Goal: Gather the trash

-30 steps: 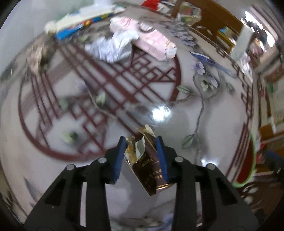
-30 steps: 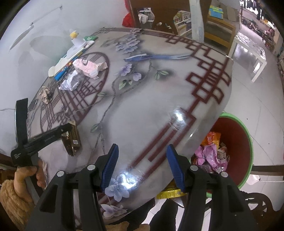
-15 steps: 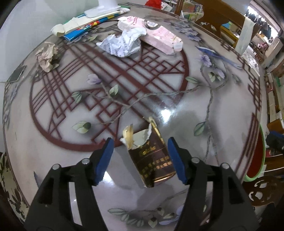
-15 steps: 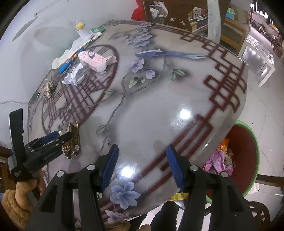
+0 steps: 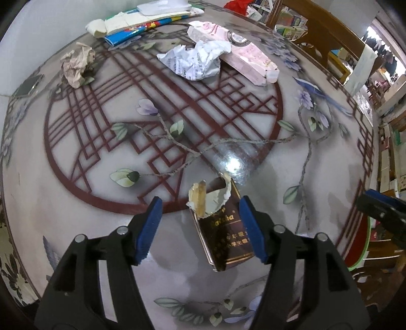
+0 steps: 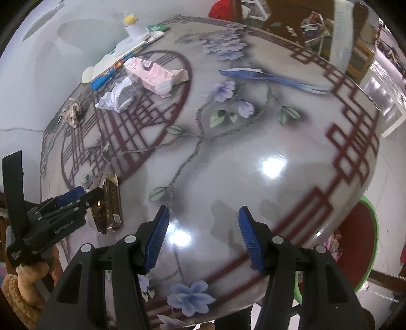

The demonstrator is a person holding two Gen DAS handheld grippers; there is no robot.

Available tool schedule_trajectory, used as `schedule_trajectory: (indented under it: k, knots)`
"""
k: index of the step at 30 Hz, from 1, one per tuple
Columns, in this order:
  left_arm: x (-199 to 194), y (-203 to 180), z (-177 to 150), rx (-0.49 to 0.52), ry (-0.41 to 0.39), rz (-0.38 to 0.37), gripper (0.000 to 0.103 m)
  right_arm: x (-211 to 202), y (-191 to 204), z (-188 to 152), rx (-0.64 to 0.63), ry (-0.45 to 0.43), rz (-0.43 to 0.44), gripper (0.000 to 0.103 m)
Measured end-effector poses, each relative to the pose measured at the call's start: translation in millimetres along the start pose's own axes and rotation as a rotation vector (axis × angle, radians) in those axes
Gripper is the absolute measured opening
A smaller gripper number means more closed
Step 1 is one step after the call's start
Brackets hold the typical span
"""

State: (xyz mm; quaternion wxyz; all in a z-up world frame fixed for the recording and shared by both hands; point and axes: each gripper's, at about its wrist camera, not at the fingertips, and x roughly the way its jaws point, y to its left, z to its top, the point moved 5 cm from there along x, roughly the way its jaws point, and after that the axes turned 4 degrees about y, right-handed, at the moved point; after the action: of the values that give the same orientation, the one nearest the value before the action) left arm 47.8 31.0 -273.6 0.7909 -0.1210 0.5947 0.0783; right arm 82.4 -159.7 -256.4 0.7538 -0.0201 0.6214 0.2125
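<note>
A torn brown-and-gold cigarette pack (image 5: 223, 236) lies on the patterned round table (image 5: 266, 177), its ripped top pointing away from me. My left gripper (image 5: 200, 204) is open around it, with the right pad close beside the pack and the left pad well clear. In the right wrist view the same pack (image 6: 110, 203) rests on the table by the left gripper (image 6: 85, 194), which a hand holds. My right gripper (image 6: 203, 218) hangs open over bare table near the front edge, nothing between its fingers.
Far across the table lie a crumpled white paper (image 5: 195, 61), a brownish paper wad (image 5: 76, 63), a pink tissue pack (image 5: 241, 58), stacked booklets (image 5: 142, 22) and a phone (image 5: 28, 85). A red bin with a green rim (image 6: 360, 243) stands on the floor at the right, holding wrappers.
My left gripper's jaws have spread apart and let go of the cigarette pack, which now rests on the table. The right gripper has shifted leftward over the table, away from the bin.
</note>
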Motion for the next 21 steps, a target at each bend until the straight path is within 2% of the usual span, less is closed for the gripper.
schedule_trajectory:
  k: [4,7,9,10,11,12,18,21]
  knots:
    - [5.9,-3.8,-3.8,-0.01,0.024,-0.044,0.059,10.0,10.1,16.4,-0.036,0.012,0.004,0.055]
    - [5.9,-6.2,-3.6,-0.016,0.021,-0.082,0.047,13.6,17.1,31.2,-0.06,0.007,0.009,0.055]
    - [4.3,-7.1,-1.7,-0.008,0.01,-0.08,0.043,16.6,25.2,48.0,-0.076,0.001,0.027,0.055]
    - [3.8,-6.6,-0.6,-0.009,0.004,-0.088,0.036,18.4,28.8,56.0,-0.08,-0.001,0.037,0.055]
    - [4.0,-5.1,0.4,-0.013,0.004,-0.094,0.014,19.9,33.2,63.2,-0.086,-0.004,0.042,0.055]
    - [5.7,-3.2,1.2,-0.018,0.016,-0.098,0.007,21.6,38.0,71.9,-0.097,-0.009,0.047,0.056]
    - [8.8,13.1,1.1,-0.086,0.044,-0.13,0.007,35.3,70.3,122.3,-0.152,-0.031,0.086,0.056]
    - [3.6,18.5,1.6,-0.107,0.034,-0.141,0.009,49.8,87.9,144.7,-0.148,-0.016,0.13,0.062]
